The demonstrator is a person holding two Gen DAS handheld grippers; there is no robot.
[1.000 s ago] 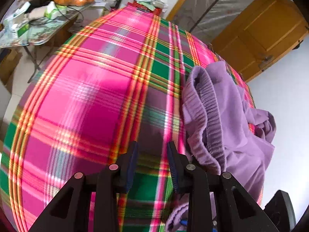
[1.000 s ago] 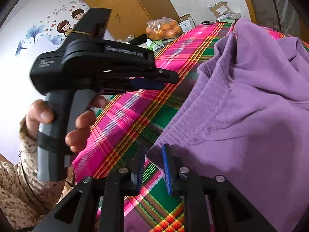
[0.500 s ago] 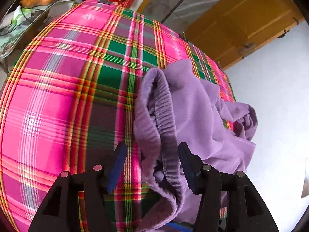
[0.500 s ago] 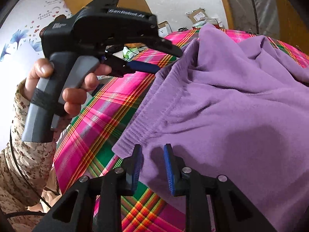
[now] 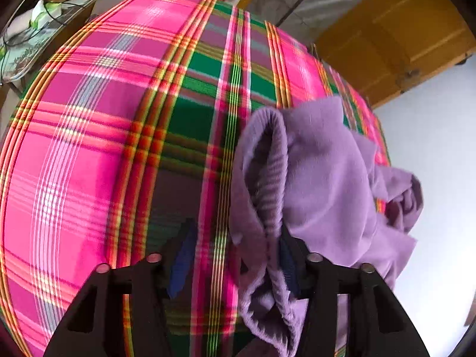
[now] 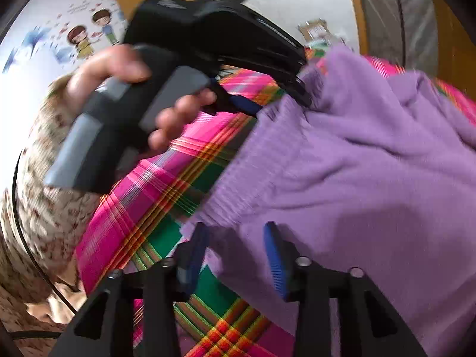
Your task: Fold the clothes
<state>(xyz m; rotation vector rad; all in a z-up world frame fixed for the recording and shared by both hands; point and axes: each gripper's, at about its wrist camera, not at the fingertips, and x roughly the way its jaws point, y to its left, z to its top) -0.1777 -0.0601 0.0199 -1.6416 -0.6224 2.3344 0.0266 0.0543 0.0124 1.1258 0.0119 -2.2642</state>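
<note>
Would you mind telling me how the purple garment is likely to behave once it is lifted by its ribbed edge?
The purple garment looks soft and already bunches in folds, so it will probably droop. Its fleecy surface should grip well and seems light.

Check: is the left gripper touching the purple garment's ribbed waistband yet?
Touching. In the left wrist view the ribbed waistband of the purple garment runs between the open fingers of the left gripper and lies against the right-hand finger.
</note>
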